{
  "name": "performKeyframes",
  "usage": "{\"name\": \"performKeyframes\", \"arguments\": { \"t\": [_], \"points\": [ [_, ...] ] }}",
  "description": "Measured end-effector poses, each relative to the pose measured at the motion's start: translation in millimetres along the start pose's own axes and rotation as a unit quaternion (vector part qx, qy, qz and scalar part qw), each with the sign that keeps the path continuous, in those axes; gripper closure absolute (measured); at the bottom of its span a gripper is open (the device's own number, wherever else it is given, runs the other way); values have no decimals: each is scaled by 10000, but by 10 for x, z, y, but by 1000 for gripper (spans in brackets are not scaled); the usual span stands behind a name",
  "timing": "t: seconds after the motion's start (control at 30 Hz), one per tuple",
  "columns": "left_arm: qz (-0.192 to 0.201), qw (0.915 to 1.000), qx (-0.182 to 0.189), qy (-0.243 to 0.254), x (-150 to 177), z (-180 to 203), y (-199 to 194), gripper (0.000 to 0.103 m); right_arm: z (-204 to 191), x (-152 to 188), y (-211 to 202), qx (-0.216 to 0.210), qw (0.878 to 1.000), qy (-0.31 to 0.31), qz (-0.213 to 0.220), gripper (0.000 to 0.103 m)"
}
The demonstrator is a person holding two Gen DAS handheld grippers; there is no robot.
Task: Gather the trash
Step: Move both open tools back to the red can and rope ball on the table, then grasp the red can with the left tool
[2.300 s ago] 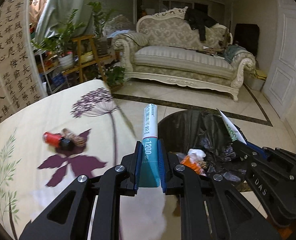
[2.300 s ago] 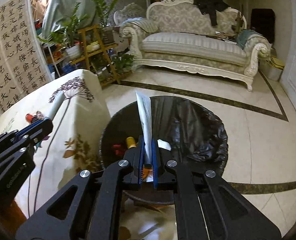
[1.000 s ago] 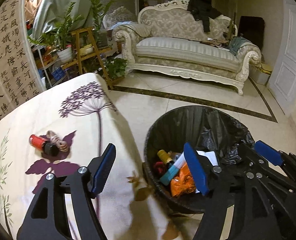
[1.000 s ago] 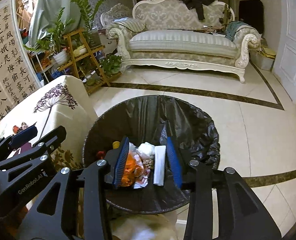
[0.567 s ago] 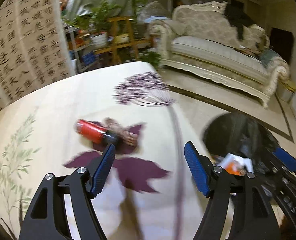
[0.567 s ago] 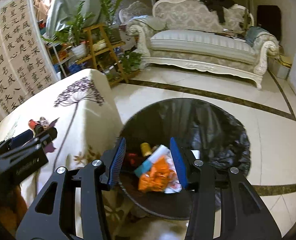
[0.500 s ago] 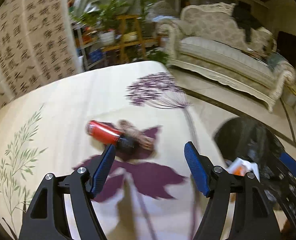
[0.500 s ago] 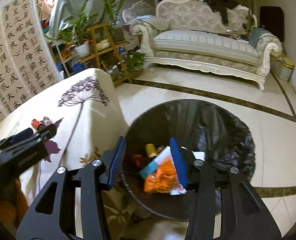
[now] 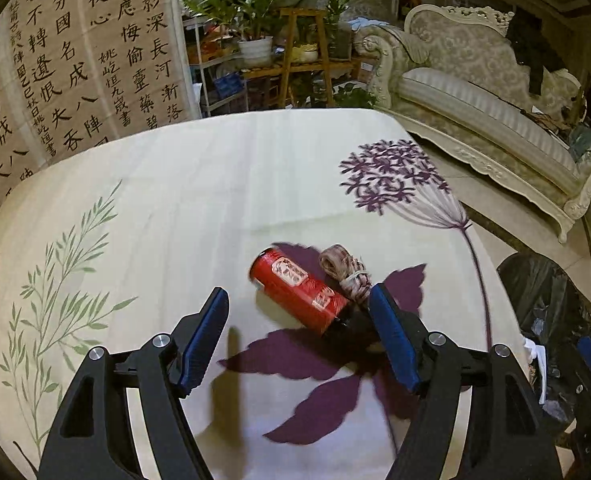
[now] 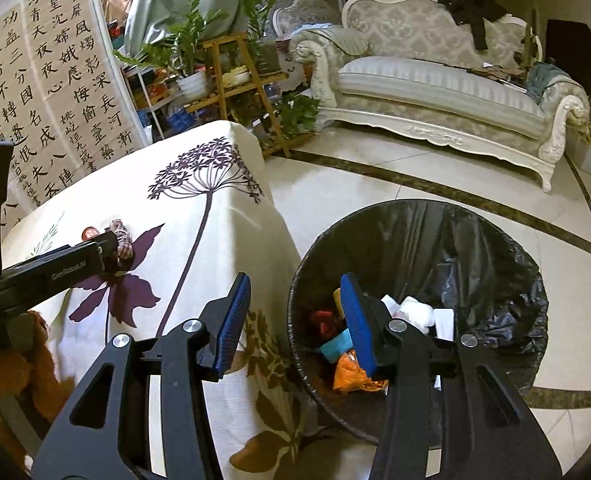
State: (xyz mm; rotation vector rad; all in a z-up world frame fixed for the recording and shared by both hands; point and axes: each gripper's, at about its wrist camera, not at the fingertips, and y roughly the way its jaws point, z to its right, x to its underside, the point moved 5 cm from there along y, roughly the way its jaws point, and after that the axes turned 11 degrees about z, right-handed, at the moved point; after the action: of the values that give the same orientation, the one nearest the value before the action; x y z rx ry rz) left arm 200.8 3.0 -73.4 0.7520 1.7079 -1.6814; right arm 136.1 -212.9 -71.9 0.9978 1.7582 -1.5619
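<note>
A red can (image 9: 299, 290) lies on its side on the flowered tablecloth (image 9: 199, 200), with a small bundle of brownish cord (image 9: 345, 270) touching its far right end. My left gripper (image 9: 299, 332) is open and empty, its blue pads just short of the can on either side. My right gripper (image 10: 295, 320) is open and empty, hovering over the table's corner and the rim of the black-lined trash bin (image 10: 495, 248). The bin holds an orange wrapper (image 10: 349, 374), a teal tube, white paper and other scraps. The left gripper's body (image 10: 51, 272) shows in the right wrist view.
The bin (image 9: 543, 300) stands on the tiled floor right of the table. A cream sofa (image 10: 447, 92) is at the back, and a wooden plant stand (image 10: 239, 80) with potted plants is beyond the table. A calligraphy screen (image 9: 55, 72) stands on the left.
Both grippers opened and dropped their trash, the teal tube and the white paper, into the bin. The left gripper then swung left over the table to the red can.
</note>
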Motion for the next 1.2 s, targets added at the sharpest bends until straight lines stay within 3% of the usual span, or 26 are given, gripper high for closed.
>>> {"name": "performKeyframes", "arguments": {
  "t": [0.4,0.67,0.73,0.77,0.9,1.2],
  "points": [
    [-179,9995,-144,-215,139,-402,-63,32,-150,-23,-15,-124,9999,-100,-1,57],
    [-151,9998,-29,-86,49,-378,30,33,-384,-98,39,-316,9991,-282,0,57],
    [-155,9999,-18,-33,60,-384,40,47,-459,-117,44,-364,9987,-351,13,57],
    [-164,9999,5,6,69,-379,45,49,-510,-129,58,-405,9984,-383,8,57],
    [-51,9997,61,216,88,-369,4,78,-678,-142,116,-550,9974,-472,-44,57],
    [69,9998,55,172,98,-602,-98,78,-1133,-114,317,-854,9923,-855,-267,57]
  ]
}}
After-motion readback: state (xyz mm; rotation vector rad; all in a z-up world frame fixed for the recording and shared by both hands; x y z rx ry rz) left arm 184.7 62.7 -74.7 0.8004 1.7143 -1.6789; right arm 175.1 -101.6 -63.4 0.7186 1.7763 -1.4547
